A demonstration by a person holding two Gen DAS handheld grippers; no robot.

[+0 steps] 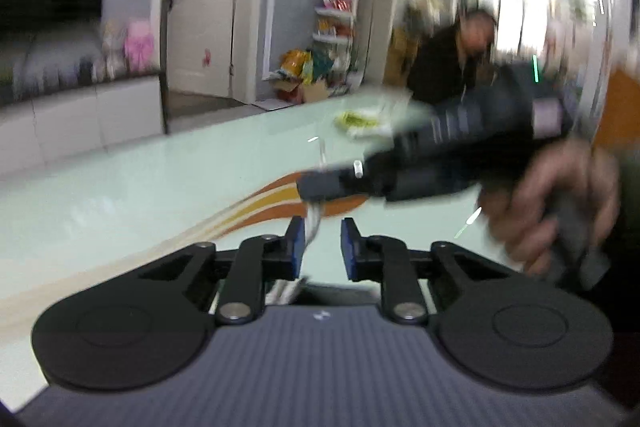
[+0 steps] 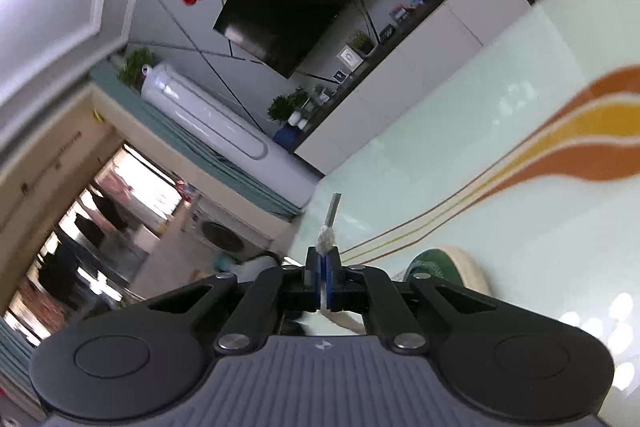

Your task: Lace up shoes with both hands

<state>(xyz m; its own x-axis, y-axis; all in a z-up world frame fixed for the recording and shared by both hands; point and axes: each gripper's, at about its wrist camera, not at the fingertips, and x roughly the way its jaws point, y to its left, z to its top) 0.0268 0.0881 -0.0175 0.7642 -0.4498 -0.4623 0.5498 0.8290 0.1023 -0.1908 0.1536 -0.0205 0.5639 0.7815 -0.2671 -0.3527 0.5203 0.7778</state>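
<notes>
Shoelace (image 2: 326, 237) is pinched between the blue pads of the right gripper (image 2: 322, 269), its white braided end and metal-grey tip (image 2: 333, 209) poking out past the closed fingertips and pointing away over the glossy pale-green table (image 2: 460, 155). Below that gripper, to its right, the green toe and cream sole of the shoe (image 2: 444, 265) rest on the table. From the left wrist view, the left gripper (image 1: 322, 247) has its fingers (image 1: 297, 247) apart, and a white strand of lace (image 1: 313, 223) runs just inside its left pad; contact cannot be told. Just ahead, blurred, the right gripper (image 1: 320, 183) reaches in from the right, gripped by a hand (image 1: 560, 199). An orange and yellow stripe (image 2: 560, 139) curves across the table.
</notes>
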